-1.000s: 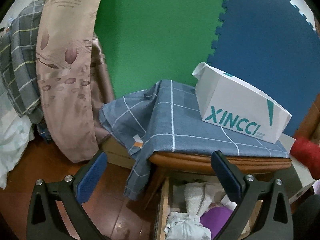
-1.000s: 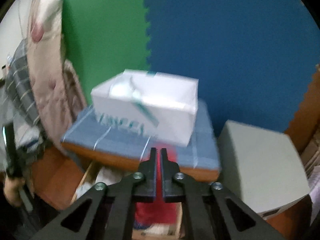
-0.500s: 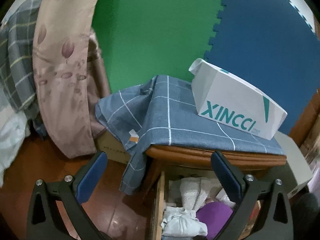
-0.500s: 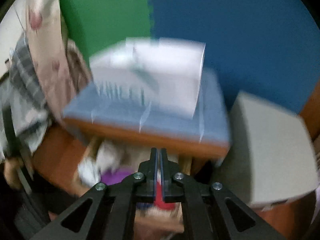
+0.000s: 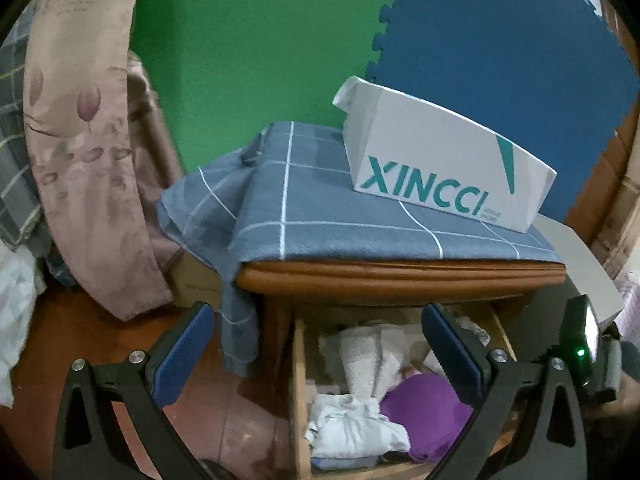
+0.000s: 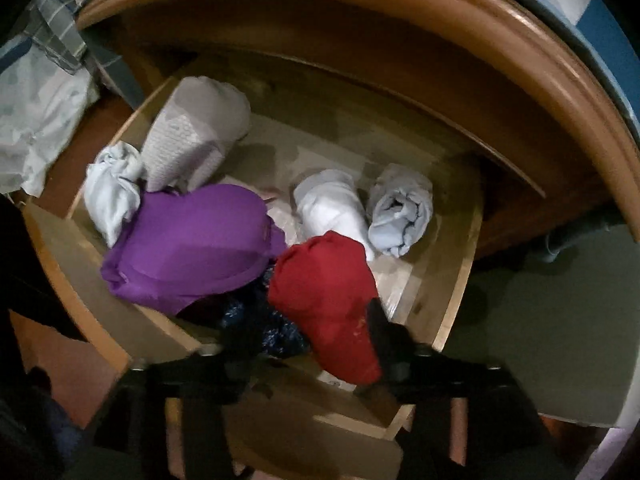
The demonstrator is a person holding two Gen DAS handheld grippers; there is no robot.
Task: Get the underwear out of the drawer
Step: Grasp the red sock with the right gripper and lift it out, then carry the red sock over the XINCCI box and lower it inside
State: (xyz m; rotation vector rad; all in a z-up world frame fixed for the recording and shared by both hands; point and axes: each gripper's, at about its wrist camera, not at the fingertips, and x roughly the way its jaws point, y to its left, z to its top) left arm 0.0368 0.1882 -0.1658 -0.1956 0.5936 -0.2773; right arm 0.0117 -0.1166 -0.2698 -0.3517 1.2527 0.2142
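Observation:
The wooden drawer (image 6: pixel 460 280) stands pulled out under the cabinet top and holds rolled and bundled garments. My right gripper (image 6: pixel 310 332) points steeply down into it with its jaws opening. A red underwear bundle (image 6: pixel 324 292) lies between the dark fingers, not pinched. A purple garment (image 6: pixel 192 240) sits left of it and dark blue cloth (image 6: pixel 256 320) lies below. My left gripper (image 5: pixel 316 344) hovers open and empty in front of the drawer (image 5: pixel 298 380), where the purple garment (image 5: pixel 424 404) and white cloths (image 5: pixel 352 428) show.
White rolls (image 6: pixel 332 204), a pale blue roll (image 6: pixel 400 212) and a knitted white bundle (image 6: pixel 196 132) fill the drawer's back. A white XINCCI box (image 5: pixel 448 168) rests on the blue checked cloth (image 5: pixel 320 208) covering the cabinet. Hanging fabric (image 5: pixel 80 160) is at left and a grey box (image 6: pixel 540 340) at right.
My right gripper dropped from facing the white box to pointing down into the drawer, and its jaws went from shut to parted. The left gripper shifted slightly and now sees more of the drawer.

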